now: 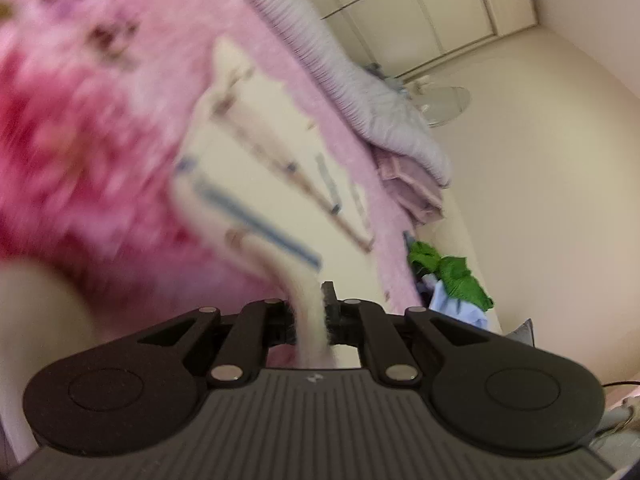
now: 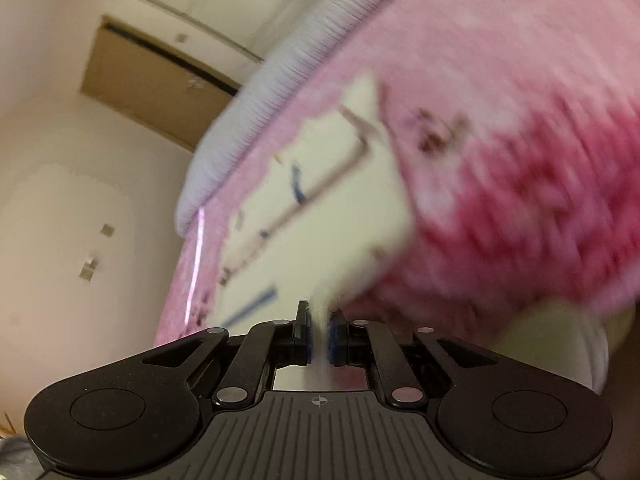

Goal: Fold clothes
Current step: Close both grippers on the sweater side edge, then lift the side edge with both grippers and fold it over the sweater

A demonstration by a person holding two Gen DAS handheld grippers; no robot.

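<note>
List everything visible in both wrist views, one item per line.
cream garment: one, cream with blue and brown stripes, on the pink blanket, clamped at both near ends.
pink blanket: one, pink with dark red patches, covers the bed.
grey quilt: one, pale grey, ribbed, along the bed's far edge.
mauve cloth: one, under the quilt's end.
green garment: one, in a heap beside the bed.
light blue garment: one, same heap.
door: one, brown, in the far wall.
left gripper: black, shut on the garment.
right gripper: black, blue pads, shut on the garment.
</note>
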